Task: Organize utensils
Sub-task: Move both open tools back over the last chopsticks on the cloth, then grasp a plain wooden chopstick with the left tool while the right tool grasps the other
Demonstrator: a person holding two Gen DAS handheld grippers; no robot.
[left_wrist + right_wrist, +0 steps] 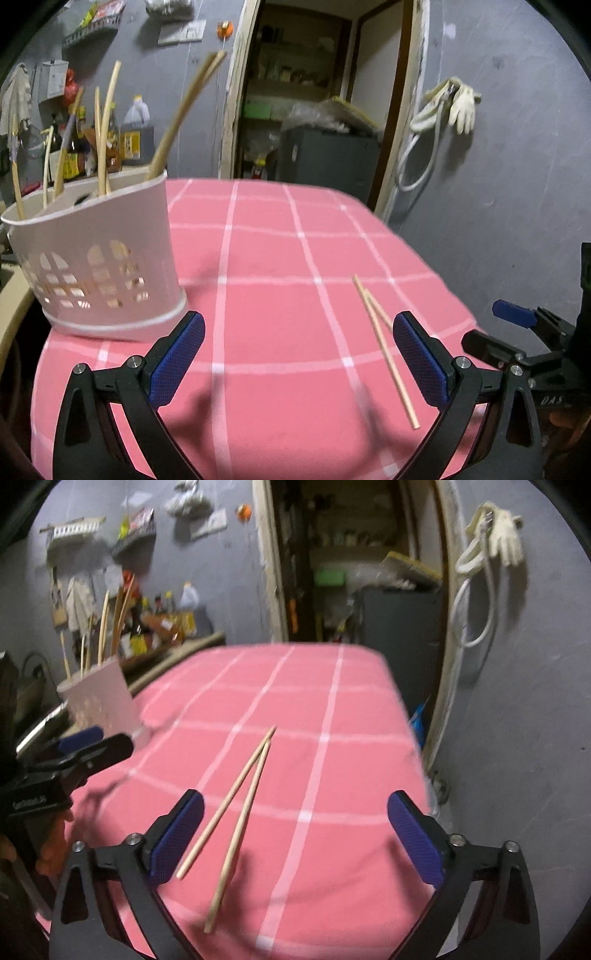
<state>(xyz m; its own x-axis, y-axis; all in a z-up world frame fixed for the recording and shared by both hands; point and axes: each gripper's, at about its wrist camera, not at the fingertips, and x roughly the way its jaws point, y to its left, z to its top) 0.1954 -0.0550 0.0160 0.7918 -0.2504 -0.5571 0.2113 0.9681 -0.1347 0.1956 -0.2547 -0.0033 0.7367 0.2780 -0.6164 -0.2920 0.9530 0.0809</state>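
Observation:
Two wooden chopsticks (240, 805) lie in a narrow V on the pink checked tablecloth (332, 775). My right gripper (295, 834) hovers over them, open, with the sticks nearer its left finger and touching neither pad. In the left wrist view the same chopsticks (384, 347) lie just inside the right finger of my left gripper (299, 358), which is open and holds nothing. A white perforated utensil holder (99, 266) stands at the table's left with several chopsticks upright in it; it also shows as the holder (99, 701) in the right wrist view.
The right gripper's blue-padded finger (513, 314) shows at the right edge of the left view. A shelf of bottles (110, 144) runs behind the holder. A doorway (314, 92) opens beyond the table, and gloves (461, 103) hang on the grey wall.

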